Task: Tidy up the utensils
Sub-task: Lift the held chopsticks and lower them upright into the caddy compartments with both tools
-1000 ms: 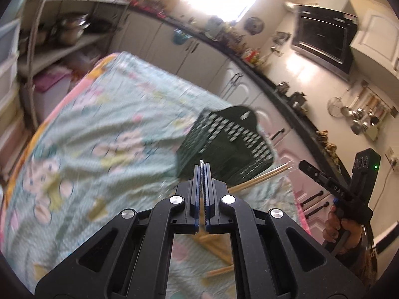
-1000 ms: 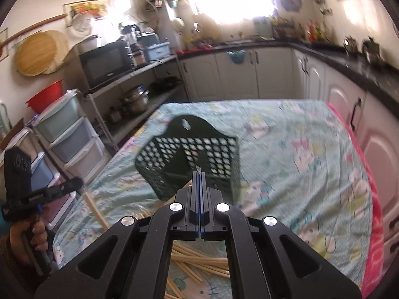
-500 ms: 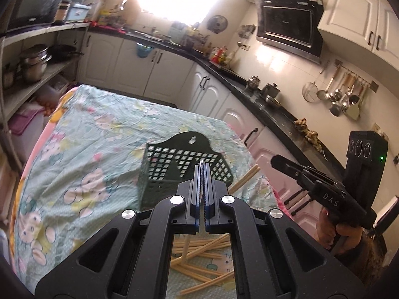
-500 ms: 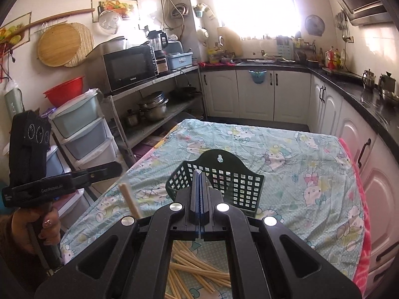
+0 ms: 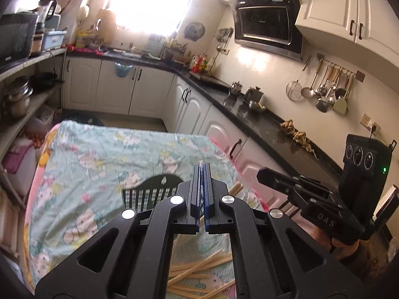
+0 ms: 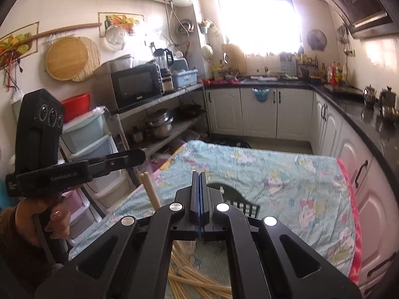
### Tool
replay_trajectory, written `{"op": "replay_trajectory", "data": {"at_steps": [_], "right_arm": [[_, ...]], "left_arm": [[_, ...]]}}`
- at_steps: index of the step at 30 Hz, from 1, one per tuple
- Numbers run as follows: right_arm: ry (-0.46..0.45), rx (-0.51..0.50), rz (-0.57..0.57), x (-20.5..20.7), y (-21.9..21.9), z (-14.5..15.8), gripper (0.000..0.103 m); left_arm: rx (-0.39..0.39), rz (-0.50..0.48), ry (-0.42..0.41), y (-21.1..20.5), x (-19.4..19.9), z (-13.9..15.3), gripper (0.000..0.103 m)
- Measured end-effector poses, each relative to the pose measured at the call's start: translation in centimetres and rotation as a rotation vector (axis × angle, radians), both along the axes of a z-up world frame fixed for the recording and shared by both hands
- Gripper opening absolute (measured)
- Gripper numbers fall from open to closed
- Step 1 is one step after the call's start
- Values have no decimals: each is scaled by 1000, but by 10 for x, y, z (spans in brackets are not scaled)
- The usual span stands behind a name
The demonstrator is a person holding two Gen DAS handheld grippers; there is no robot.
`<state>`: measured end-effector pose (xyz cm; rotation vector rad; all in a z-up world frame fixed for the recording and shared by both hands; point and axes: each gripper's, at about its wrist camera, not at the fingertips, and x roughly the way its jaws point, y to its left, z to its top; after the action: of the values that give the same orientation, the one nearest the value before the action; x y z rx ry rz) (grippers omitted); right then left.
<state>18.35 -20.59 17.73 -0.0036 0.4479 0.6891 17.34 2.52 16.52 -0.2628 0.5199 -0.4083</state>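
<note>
A: I hold both grippers high over the table (image 5: 104, 149); the left gripper (image 5: 201, 172) has its fingers pressed together on nothing, and the right gripper (image 6: 199, 177) is the same, together and empty.

B: Where are the utensils?

A: The chopsticks (image 5: 199, 271) lie in a loose heap on the cloth, just under my grippers; the dark basket (image 5: 149, 191) stands beyond them, near the heap, and one stick (image 6: 150, 189) seems to lean up beside it.

B: So how do I do this step well?

A: I think: spread one gripper's fingers first; come down over a single stick at the edge of the heap, near its middle; close gently; then carry it into the basket.
</note>
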Motion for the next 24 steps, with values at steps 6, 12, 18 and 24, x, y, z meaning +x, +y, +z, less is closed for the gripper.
{"op": "replay_trajectory", "data": {"at_steps": [6, 12, 18, 24], "right_arm": [[-58, 2, -3, 3, 0, 27, 1], [-98, 19, -32, 14, -6, 52, 1], [-95, 39, -49, 29, -8, 56, 1], [-52, 28, -62, 48, -3, 42, 1]], "left_arm": [[9, 20, -45, 0, 13, 32, 0], [27, 61, -80, 5, 31, 54, 0], [42, 103, -78, 13, 52, 54, 0], [41, 121, -46, 18, 70, 36, 0]]}}
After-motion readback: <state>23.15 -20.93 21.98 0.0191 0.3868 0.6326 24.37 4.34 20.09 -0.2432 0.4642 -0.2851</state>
